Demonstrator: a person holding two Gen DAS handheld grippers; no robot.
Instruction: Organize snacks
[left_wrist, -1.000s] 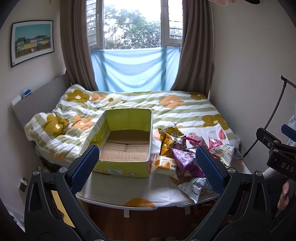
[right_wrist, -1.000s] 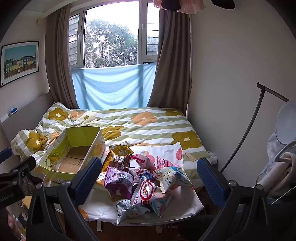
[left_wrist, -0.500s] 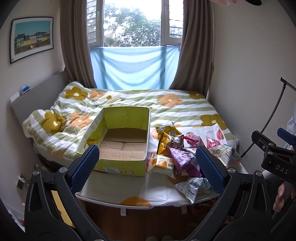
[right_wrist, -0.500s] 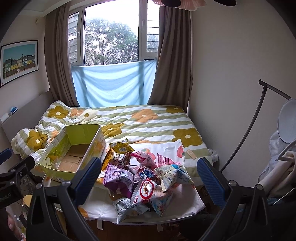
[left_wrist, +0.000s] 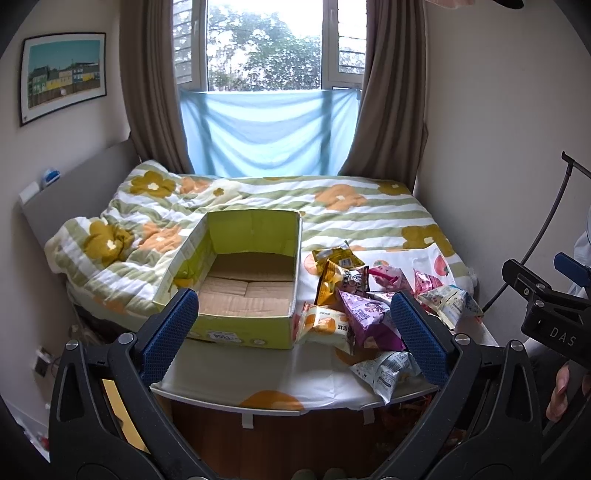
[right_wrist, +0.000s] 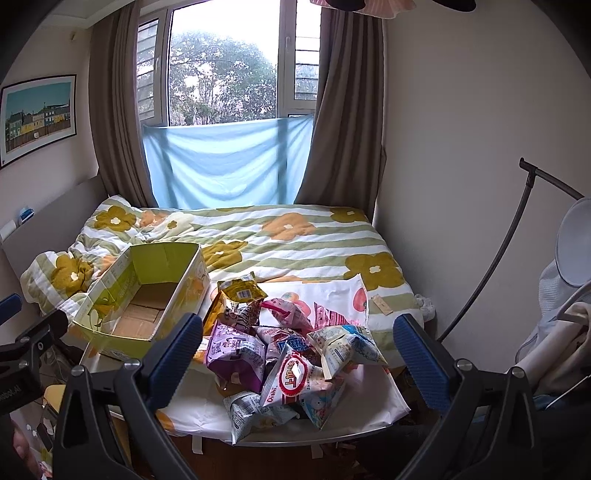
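Holding both tongs back from the table, I judge that the sorting has not begun. The left gripper (left_wrist: 293, 326) stands wide with nothing between its blue pads, and the green cardboard box (left_wrist: 240, 280) sits straight ahead of it, framed between the fingers, its brown floor bare as far as I can see. The right gripper (right_wrist: 297, 345) is spread just as wide and just as empty, and the heap of snack packets (right_wrist: 284, 347) lies ahead of it, between its two fingers and well short of contact.

The box is to the left of the heap, touching or just beside the nearest packets (I cannot tell which from either wrist view). A purple bag (right_wrist: 236, 354) sits toward the right gripper's left finger, a red-and-white Oishi bag (right_wrist: 291, 376) nearer the middle, and a grey-white packet (right_wrist: 251, 410) closest to me at the table's near edge (right_wrist: 332, 435).

So everything is left to do: every packet I can see is outside the box. I'd expect the right tong to pick first, being squarely on the heap.
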